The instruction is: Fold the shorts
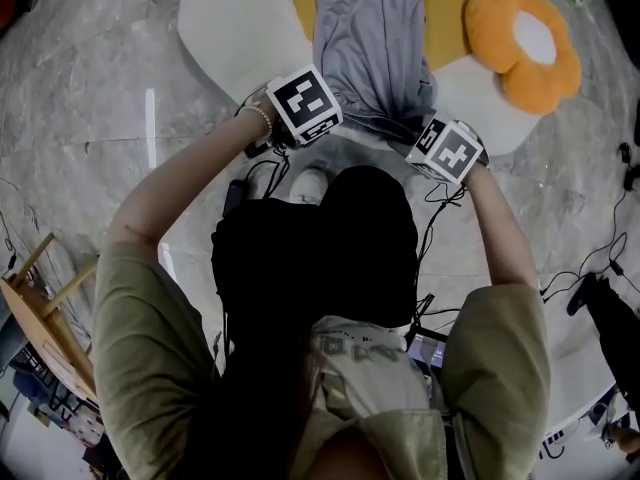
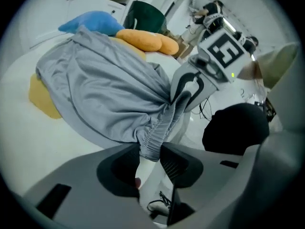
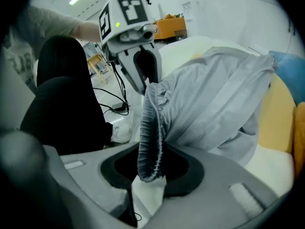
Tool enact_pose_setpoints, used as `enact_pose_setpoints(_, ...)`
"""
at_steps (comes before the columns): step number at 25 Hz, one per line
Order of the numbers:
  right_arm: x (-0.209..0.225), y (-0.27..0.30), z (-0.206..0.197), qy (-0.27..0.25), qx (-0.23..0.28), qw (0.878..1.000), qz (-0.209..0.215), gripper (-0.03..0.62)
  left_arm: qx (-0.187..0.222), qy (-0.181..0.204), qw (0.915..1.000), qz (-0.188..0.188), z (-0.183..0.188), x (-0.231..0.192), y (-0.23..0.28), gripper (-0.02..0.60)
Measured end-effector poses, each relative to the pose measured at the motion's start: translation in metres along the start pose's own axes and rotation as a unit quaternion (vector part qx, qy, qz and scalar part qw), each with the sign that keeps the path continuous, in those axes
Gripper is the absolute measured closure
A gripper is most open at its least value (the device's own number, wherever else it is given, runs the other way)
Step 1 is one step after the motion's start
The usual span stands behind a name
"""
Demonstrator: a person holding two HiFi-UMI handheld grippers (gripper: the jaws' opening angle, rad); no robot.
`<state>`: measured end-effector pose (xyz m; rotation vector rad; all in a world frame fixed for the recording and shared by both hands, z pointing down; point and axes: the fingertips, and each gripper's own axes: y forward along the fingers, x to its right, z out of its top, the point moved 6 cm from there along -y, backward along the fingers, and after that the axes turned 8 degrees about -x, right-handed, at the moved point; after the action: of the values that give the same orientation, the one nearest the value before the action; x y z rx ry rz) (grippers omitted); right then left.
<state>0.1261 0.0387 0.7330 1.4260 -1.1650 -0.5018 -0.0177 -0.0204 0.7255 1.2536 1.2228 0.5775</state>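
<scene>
1 shorts [image 1: 370,38]; lengthwise, waistband [image 1: 385,123] twd person [image 1: 330,268]

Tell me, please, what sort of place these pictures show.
Probably a lab or workshop rather than a home: loose cables trail across the stone floor, and a white table holds the grey shorts and a flower cushion.
</scene>
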Motion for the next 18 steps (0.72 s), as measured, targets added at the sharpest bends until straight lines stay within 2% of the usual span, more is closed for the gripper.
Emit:
enact_pose_setpoints(4, 0.006, -0.016, -0.001, 0.037, 0.024, 0.998, 0.034, 0.484, 0.012, 0.071, 0.9965, 0.042, -0.010, 0.014, 0.002, 0.409)
enact_pose_setpoints(7, 0.010, -0.027, -0.002, 0.056, 0.038, 0.996, 0.058, 0.485, 0.047, 0.119, 0.9861, 0.106, -0.017, 0.019, 0.005, 0.349)
enact_pose_setpoints(9, 0.009, -0.033, -0.001, 0.070, 0.055, 0.993, 0.079, 0.485, 0.065, 0.144, 0.9787, 0.131, -0.018, 0.026, 0.013, 0.332)
enact_pose_setpoints(13, 0.005, -0.048, 0.013, 0.097, 0.092, 0.984, 0.122, 0.485, 0.086, 0.168, 0.9669, 0.172, -0.013, 0.033, 0.032, 0.291)
enact_pose_setpoints(18, -0.002, -0.058, 0.025, 0.081, 0.089, 0.983, 0.139, 0.485, 0.115, 0.180, 0.9438, 0.252, -0.002, 0.027, 0.039, 0.293)
